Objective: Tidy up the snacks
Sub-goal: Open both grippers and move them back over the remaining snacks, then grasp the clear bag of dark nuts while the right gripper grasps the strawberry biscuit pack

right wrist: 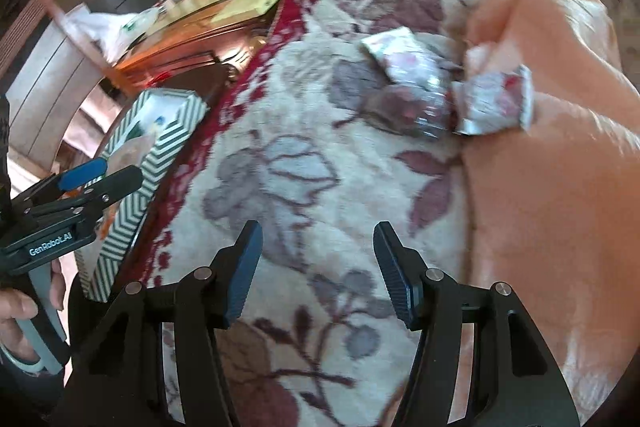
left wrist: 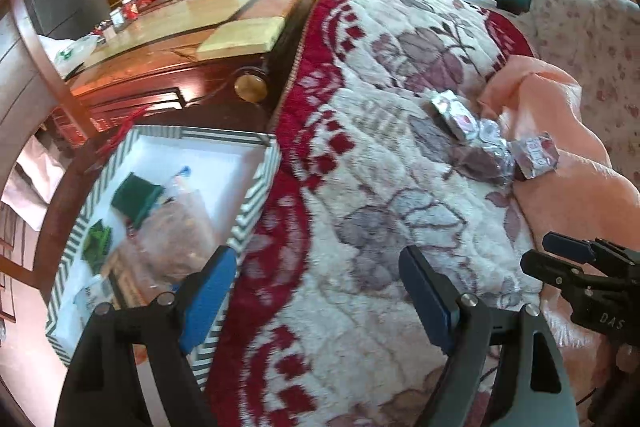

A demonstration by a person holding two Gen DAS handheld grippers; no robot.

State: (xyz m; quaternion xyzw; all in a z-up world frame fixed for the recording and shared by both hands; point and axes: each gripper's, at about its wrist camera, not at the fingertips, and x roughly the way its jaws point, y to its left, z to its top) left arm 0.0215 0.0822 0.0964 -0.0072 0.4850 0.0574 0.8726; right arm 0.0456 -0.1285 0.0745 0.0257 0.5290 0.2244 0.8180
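Three silver foil snack packets (left wrist: 494,141) lie together on the flowered blanket (left wrist: 360,187), against a peach blanket. The right wrist view shows the same packets (right wrist: 452,87) ahead of my right gripper. A white box with a green zigzag rim (left wrist: 256,195) stands left of the blanket and holds a clear bag of snacks (left wrist: 176,231) and green packets (left wrist: 134,197). My left gripper (left wrist: 316,291) hangs open over the blanket's red border beside the box, nothing between its fingers. My right gripper (right wrist: 318,271) is open and empty above the blanket, short of the packets.
A peach blanket (right wrist: 552,167) is bunched at the right. A dark wooden cabinet with a glossy top (left wrist: 192,39) stands beyond the box, with small ornaments at its far end. A hand (right wrist: 16,307) holds the left gripper's handle.
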